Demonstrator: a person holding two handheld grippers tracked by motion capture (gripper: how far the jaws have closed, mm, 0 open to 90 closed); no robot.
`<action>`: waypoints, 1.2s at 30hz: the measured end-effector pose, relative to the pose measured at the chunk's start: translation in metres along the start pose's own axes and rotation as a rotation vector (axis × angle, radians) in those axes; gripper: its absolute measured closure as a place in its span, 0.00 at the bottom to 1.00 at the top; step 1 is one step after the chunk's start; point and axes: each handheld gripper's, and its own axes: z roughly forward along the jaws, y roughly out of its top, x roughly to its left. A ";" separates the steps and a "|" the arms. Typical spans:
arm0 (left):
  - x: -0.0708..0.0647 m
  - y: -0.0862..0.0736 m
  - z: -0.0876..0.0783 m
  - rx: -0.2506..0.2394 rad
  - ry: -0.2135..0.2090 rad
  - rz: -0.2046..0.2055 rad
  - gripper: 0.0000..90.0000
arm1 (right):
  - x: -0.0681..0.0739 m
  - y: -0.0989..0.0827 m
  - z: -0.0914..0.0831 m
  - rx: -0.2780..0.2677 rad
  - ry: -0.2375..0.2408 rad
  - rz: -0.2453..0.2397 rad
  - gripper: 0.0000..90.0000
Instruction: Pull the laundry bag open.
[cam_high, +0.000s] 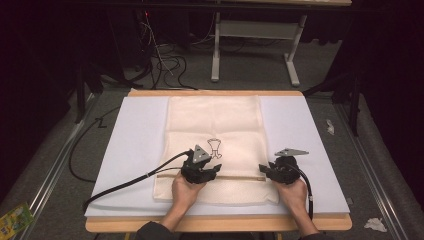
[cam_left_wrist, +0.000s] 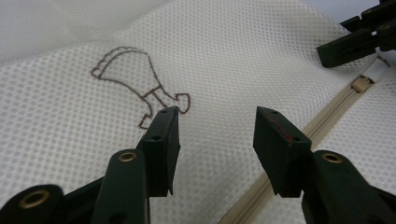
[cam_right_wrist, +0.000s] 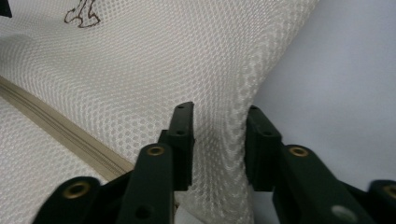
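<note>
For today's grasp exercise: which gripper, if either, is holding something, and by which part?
The right gripper pinches a raised fold at the side edge of the mesh bag, near the zipper's end. The left gripper is open above the bag, holding nothing.

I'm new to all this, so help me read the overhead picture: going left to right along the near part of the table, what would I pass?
Black cable → left gripper → zipper → right gripper → bare white pad.

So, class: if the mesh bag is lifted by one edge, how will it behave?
Probably floppy: the mesh bag lies flat, and its edge bunches between the right gripper jaws. Likely light, being thin open netting. The zip may stay slightly stiffer.
</note>
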 end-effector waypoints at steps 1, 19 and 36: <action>-0.001 0.001 0.001 -0.001 -0.008 -0.003 0.57 | -0.001 0.000 0.000 0.000 0.004 -0.008 0.86; -0.028 0.020 0.013 0.000 -0.099 0.011 0.55 | 0.000 0.007 -0.015 -0.052 0.046 -0.024 0.97; -0.056 0.029 0.025 0.042 -0.165 0.076 0.56 | 0.001 0.013 -0.022 -0.079 0.075 -0.022 0.97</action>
